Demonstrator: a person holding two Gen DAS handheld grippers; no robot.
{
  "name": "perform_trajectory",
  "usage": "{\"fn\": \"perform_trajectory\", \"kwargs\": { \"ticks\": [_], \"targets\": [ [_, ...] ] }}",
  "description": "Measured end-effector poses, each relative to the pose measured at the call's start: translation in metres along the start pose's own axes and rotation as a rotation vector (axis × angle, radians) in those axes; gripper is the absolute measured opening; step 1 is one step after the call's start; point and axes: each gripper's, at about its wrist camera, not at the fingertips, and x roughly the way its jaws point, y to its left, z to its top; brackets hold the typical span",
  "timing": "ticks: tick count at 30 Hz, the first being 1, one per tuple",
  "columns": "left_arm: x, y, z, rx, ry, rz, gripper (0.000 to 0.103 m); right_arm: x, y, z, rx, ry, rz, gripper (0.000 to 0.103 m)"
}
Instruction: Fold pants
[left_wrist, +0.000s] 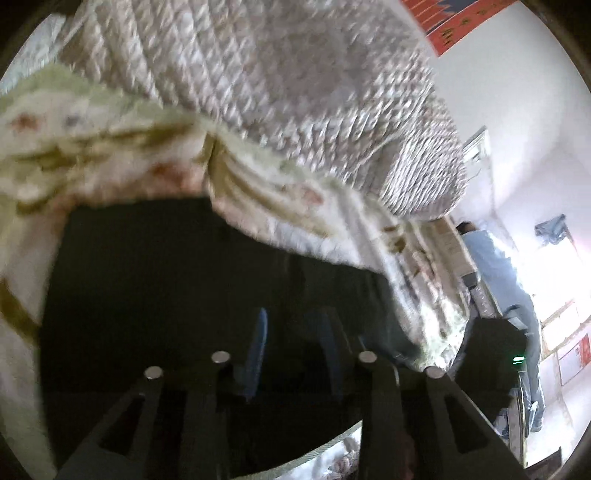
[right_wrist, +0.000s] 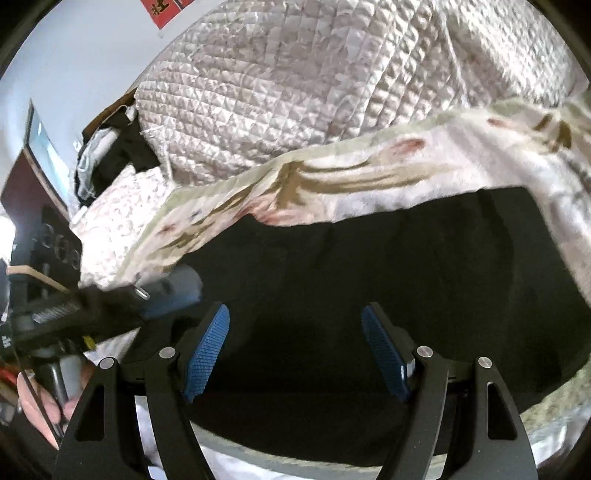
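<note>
Item: black pants (right_wrist: 388, 258), lying as a compact dark block on the floral bedsheet (right_wrist: 369, 177), apparently already folded at least once. Right gripper (right_wrist: 295, 350): jaws spread, empty, above pants. Left gripper (left_wrist: 291, 347): jaws parted, pinching nothing visible. Remaining: perhaps a final fold

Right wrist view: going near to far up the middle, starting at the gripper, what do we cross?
right gripper, jaws apart → black pants → floral sheet → quilted blanket.
</note>
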Motion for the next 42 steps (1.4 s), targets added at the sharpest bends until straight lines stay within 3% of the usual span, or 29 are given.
{"fn": "perform_trajectory", "kwargs": {
  "ticks": [2,7,11,20,23,28,33,37,42],
  "targets": [
    [-0.020,0.007,0.008,0.014,-0.053,0.051,0.038,0.004,0.001,-0.002,0.011,0.024,0.039,0.074],
    [-0.045,0.045,0.019,0.026,-0.111,0.276,0.039,0.021,0.005,-0.006,0.040,0.094,0.108,0.074],
    [-0.052,0.076,0.014,0.001,-0.122,0.357,0.039,0.038,0.019,0.000,-0.008,0.138,0.101,0.067],
    [-0.052,0.088,0.002,0.014,-0.111,0.373,0.039,0.078,0.027,0.013,-0.031,0.200,0.078,0.044],
    [-0.052,0.089,0.001,0.015,-0.112,0.381,0.039,0.081,0.023,0.012,-0.003,0.201,0.075,0.005],
    [-0.049,0.090,0.000,0.017,-0.106,0.395,0.039,0.065,0.027,0.016,-0.024,0.136,0.095,0.003],
    [-0.043,0.090,-0.002,0.028,-0.090,0.396,0.039,0.073,0.013,0.012,0.026,0.148,0.052,0.002],
    [-0.043,0.087,-0.003,0.038,-0.090,0.400,0.039,0.057,0.014,0.014,0.020,0.084,0.026,0.002],
    [-0.042,0.086,-0.005,0.045,-0.083,0.398,0.039,0.068,0.008,0.011,0.027,0.120,0.015,0.002]
  ]
}}
